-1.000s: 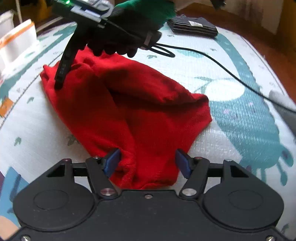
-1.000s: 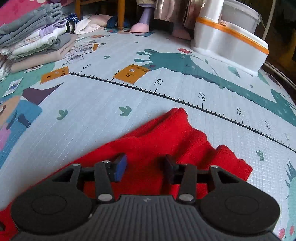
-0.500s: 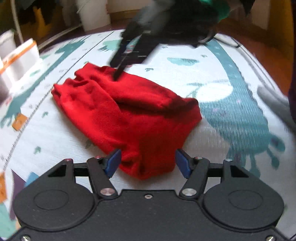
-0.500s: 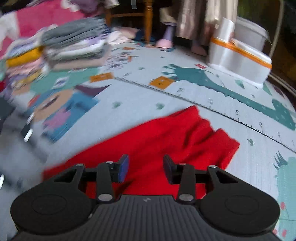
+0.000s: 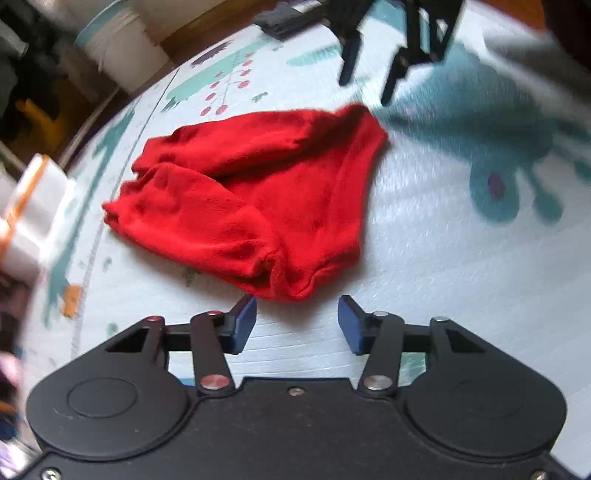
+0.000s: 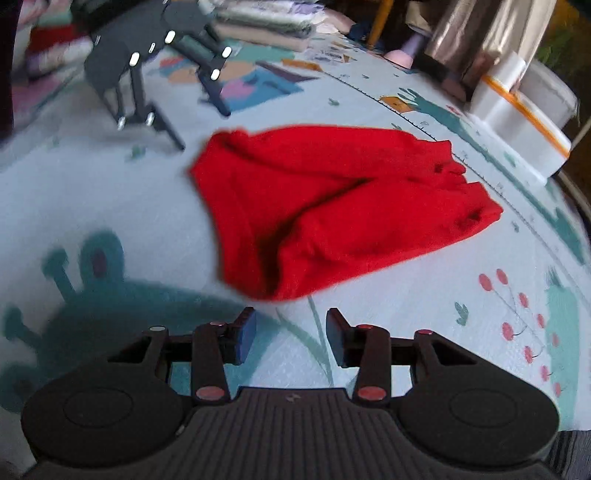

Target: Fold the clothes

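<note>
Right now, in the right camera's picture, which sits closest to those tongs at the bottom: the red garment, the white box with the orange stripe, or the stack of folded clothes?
1. Red garment, just ahead of the right tongs.
2. White box with the orange stripe, far right.
3. Stack of folded clothes, top, farthest back.

L wrist cam: low over play mat (image 5: 443,258), looks fwd past own open fingers at red garment (image 5: 251,192) close ahead. R wrist cam: same low angle from opposite side. Both share garment (image 6: 332,206), mat (image 6: 129,192); each sees the other gripper at far side.
</note>
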`<state>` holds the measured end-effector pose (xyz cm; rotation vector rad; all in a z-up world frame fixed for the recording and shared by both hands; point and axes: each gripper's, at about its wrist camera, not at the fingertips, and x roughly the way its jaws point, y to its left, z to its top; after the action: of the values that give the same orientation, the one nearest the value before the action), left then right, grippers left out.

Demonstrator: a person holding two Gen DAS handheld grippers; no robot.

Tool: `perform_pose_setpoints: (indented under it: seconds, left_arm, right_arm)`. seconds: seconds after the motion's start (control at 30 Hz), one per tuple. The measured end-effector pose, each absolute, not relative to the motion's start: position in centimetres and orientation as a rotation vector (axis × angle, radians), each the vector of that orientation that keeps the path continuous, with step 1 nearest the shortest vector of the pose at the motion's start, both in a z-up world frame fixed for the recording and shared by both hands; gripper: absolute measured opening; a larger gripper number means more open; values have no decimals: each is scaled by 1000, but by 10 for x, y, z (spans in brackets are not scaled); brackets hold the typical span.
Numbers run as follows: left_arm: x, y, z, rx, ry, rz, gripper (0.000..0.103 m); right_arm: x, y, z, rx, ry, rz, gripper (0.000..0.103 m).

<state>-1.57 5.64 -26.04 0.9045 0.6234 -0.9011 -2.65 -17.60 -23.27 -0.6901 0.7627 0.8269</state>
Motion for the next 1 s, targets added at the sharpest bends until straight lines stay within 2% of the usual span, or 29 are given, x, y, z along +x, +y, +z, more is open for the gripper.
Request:
perform_pose_setpoints:
  seconds: [0.27, 0.33, 0.43, 0.53, 0.67, 0.97, 1.0]
  left_arm:
    - [-14, 50, -269, 939, 588, -892, 49]
    - [-13, 50, -269, 938, 590, -908, 46]
    - [-10, 51, -268, 938, 594, -932, 44]
    - [-10, 49, -265, 926, 619, -965, 43]
    - [-16, 52, -266, 913, 622, -975, 43]
    - [-11, 51, -265, 868, 646, -970, 44]
    - [-10, 52, -264, 854, 656, -969, 44]
  right_arm:
    - [-40, -165, -251, -855, 589, 844, 44]
    - [-44, -164, -254, -907, 540, 857, 46]
    - [-42, -165, -253, -924, 523, 888, 45]
    - [-37, -165, -250, -909, 533, 921, 37]
    - [-38, -164, -247, -898, 505, 939, 36]
    - [-50, -153, -258, -1027, 399, 1003, 42]
    - [-48, -152, -258, -1026, 400, 1006, 38]
